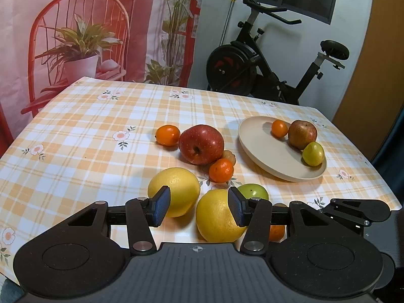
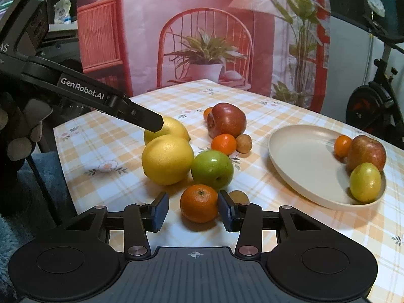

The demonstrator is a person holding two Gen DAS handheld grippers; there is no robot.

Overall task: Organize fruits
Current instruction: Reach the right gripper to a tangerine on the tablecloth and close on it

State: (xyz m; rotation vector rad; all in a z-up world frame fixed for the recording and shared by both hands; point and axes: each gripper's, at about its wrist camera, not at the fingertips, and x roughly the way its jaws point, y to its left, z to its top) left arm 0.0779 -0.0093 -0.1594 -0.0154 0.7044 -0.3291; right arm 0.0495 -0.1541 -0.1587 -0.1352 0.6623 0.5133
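My right gripper (image 2: pixel 194 212) is open around a mandarin (image 2: pixel 199 203) on the checked tablecloth. Its right pad sits against the fruit, while a gap shows at the left pad. My left gripper (image 1: pixel 199 207) is open and hovers over two yellow citrus fruits (image 1: pixel 217 217) (image 1: pixel 174 192), gripping neither. Its finger (image 2: pixel 141 116) reaches in over them in the right wrist view. A green apple (image 2: pixel 212 169), a red apple (image 2: pixel 227 120) and more mandarins lie loose behind. The beige plate (image 2: pixel 303 156) on the right holds a small orange (image 2: pixel 342 146), a reddish apple (image 2: pixel 367 151) and a yellow-green fruit (image 2: pixel 366 181).
A small brown fruit (image 2: pixel 243 143) lies by the red apple, and another (image 2: pixel 238 197) peeks out behind my right pad. A gloved hand (image 2: pixel 22 126) holds the left tool. An exercise bike (image 1: pixel 265 68) and a printed backdrop stand beyond the table's far edge.
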